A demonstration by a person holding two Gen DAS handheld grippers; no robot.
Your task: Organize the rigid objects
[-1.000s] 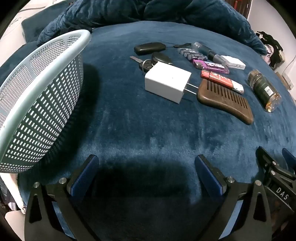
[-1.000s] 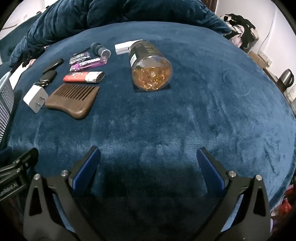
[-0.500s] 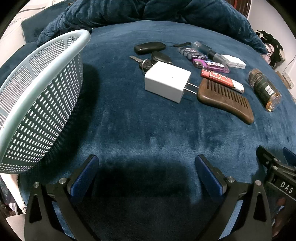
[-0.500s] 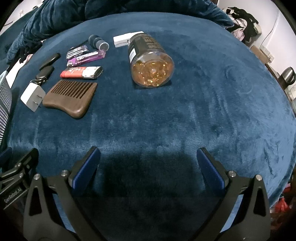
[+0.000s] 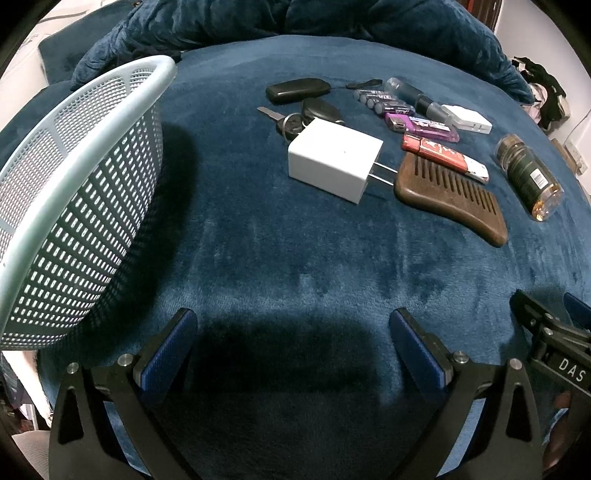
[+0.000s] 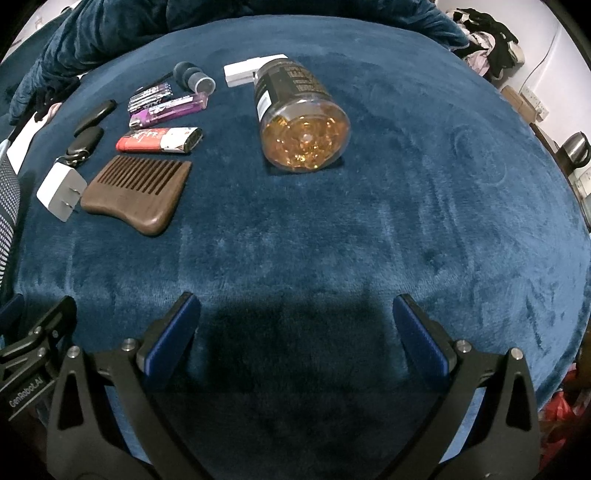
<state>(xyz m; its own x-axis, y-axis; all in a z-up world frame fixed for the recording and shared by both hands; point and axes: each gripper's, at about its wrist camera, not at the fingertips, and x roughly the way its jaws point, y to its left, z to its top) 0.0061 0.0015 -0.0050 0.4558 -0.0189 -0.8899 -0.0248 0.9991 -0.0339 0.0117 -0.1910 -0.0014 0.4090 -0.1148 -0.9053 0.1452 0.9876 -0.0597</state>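
You have: dark blue plush surface [image 6: 369, 229]; rumpled blue blanket [image 5: 221, 22] behind; white wall [image 6: 546, 48], kettle [image 6: 576, 147] at right.

A home bedroom: plush blue blanket [image 6: 369, 229], heaped clothes [image 6: 487, 26], kettle [image 6: 576, 149]

One basket [image 5: 85, 206] sits at nine o'clock. Toward one o'clock lie one white charger [image 5: 334, 159], one wooden comb [image 5: 450, 199], two lighters, red [image 5: 443, 152] and purple [image 5: 421, 125], one capsule bottle [image 6: 301, 118], one battery pack [image 5: 382, 102], one key fob [image 5: 297, 89] and one car key [image 5: 314, 112].
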